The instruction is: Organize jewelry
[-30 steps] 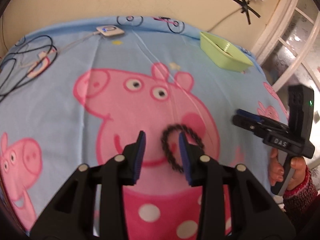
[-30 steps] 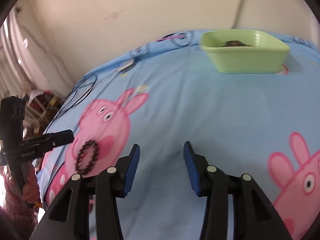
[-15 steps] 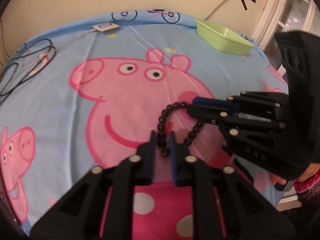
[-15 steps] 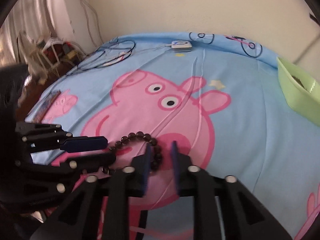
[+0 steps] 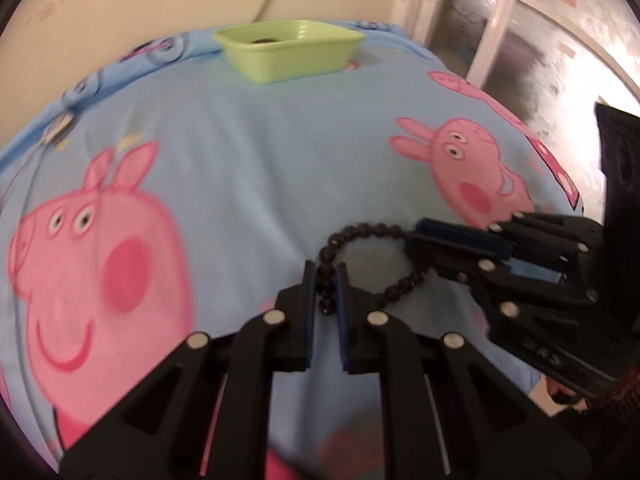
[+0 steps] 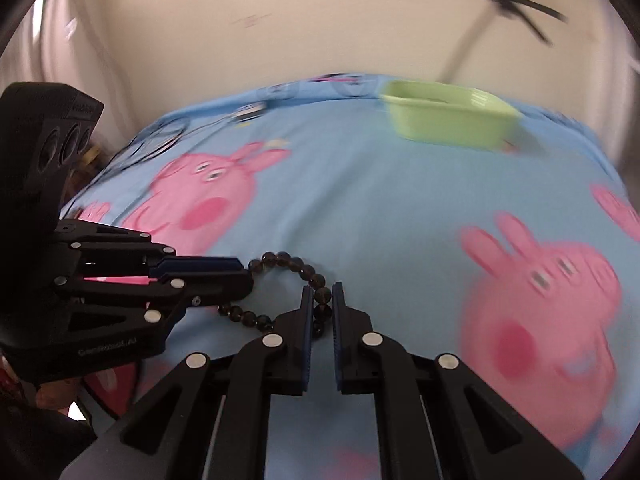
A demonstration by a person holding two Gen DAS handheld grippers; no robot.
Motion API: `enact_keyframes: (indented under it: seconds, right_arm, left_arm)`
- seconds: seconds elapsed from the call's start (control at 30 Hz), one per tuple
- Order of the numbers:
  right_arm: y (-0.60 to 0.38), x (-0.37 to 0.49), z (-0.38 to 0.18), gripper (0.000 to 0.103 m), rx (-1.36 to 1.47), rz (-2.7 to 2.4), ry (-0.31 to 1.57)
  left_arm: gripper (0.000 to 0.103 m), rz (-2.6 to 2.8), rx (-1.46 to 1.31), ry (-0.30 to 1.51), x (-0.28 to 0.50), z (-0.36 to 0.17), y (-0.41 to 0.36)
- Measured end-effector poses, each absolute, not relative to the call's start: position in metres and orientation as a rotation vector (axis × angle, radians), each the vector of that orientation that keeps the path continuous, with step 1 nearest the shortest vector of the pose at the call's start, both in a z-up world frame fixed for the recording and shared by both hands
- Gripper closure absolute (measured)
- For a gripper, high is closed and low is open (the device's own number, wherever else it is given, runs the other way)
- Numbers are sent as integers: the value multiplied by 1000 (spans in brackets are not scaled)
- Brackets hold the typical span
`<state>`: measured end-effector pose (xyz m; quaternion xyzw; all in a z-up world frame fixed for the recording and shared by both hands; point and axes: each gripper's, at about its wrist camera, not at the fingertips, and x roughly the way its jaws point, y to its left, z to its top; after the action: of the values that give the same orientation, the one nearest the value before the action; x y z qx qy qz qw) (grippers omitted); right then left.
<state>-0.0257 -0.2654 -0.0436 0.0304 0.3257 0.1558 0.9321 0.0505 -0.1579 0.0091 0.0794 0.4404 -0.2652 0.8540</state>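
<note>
A bracelet of dark beads (image 5: 362, 227) is strung between my two grippers over the blue cartoon-pig sheet (image 5: 260, 152). My left gripper (image 5: 325, 274) is shut on one side of the loop, beads pinched between its blue pads. My right gripper (image 5: 416, 236) reaches in from the right and clamps the other side. In the right wrist view the right gripper (image 6: 321, 294) pinches the bracelet (image 6: 280, 258), and the left gripper (image 6: 244, 274) holds it from the left. A light green tray (image 5: 288, 52) sits at the far edge with something dark inside; it also shows as the tray (image 6: 448, 120).
Dark cables (image 6: 160, 140) and a small white device (image 6: 250, 112) lie at the back left of the sheet. A cream wall (image 6: 320, 20) runs behind the bed. A white window frame (image 5: 492, 20) stands to the right, past the mattress edge.
Both grippers went from open to shut on the bracelet. They then swung together to the right with it, so the green tray is now ahead instead of the large pig print.
</note>
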Motion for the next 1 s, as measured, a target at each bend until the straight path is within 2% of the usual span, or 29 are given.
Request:
enact_keyframes:
  seconds: [0.2,0.43,1.0]
  right_arm:
    - [-284,-32,-46,103,93,267,647]
    - [-264,-25,-49,103,-5,237,640]
    - [-267,-24,-50,103,6,240,632]
  left_arm:
    - [92,-529,195,867,52,6,-171]
    - [91,-524,192,854,48,5,-169]
    - [86,-516,178,850,46,5,-165]
